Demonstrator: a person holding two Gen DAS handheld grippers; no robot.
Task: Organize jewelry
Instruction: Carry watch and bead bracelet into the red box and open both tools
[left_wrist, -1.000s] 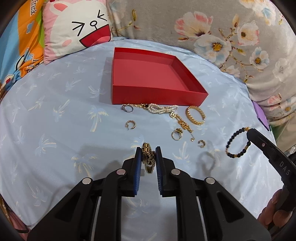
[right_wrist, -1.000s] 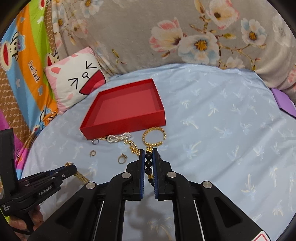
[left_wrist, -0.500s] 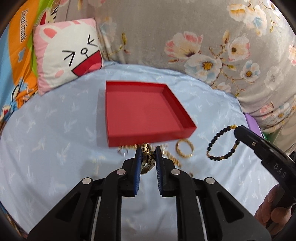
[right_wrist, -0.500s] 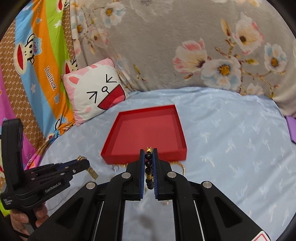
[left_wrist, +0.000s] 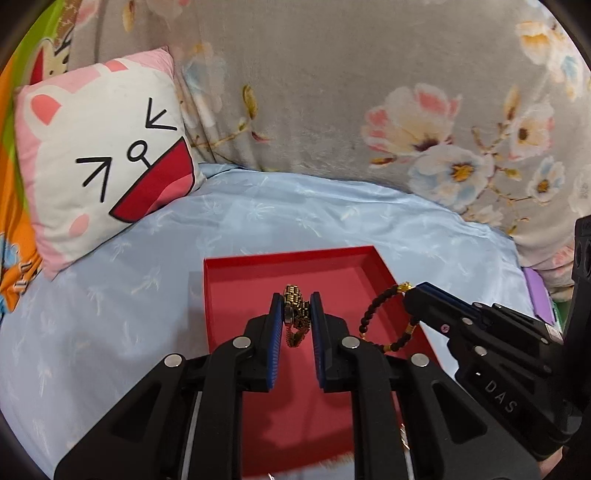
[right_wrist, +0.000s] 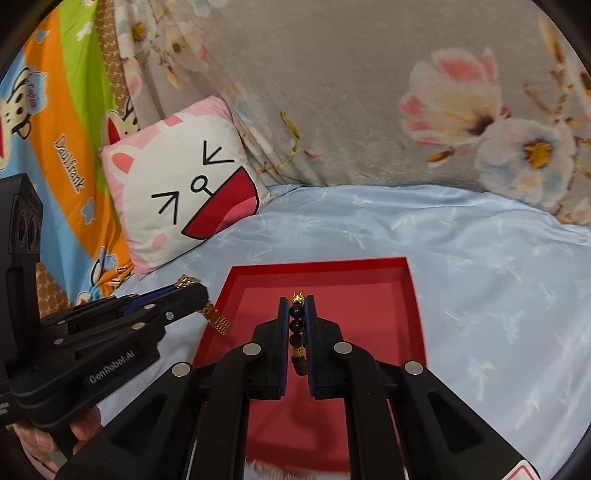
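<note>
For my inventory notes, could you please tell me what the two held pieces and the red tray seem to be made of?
Watch: shiny gold-toned metal links, probably plated. Bracelet: glossy dark beads, stone or glass, with gold spacers. Tray: matte red, thin straight walls, likely cardboard.

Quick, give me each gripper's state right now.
Left gripper: shut on the gold metal link watch.
Right gripper: shut on the black bead bracelet with gold charm.

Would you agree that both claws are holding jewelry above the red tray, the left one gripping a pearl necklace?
Not quite: the left claw grips a gold watch, not pearls, as the left wrist view shows. Both do hold jewelry above the red tray.
</note>
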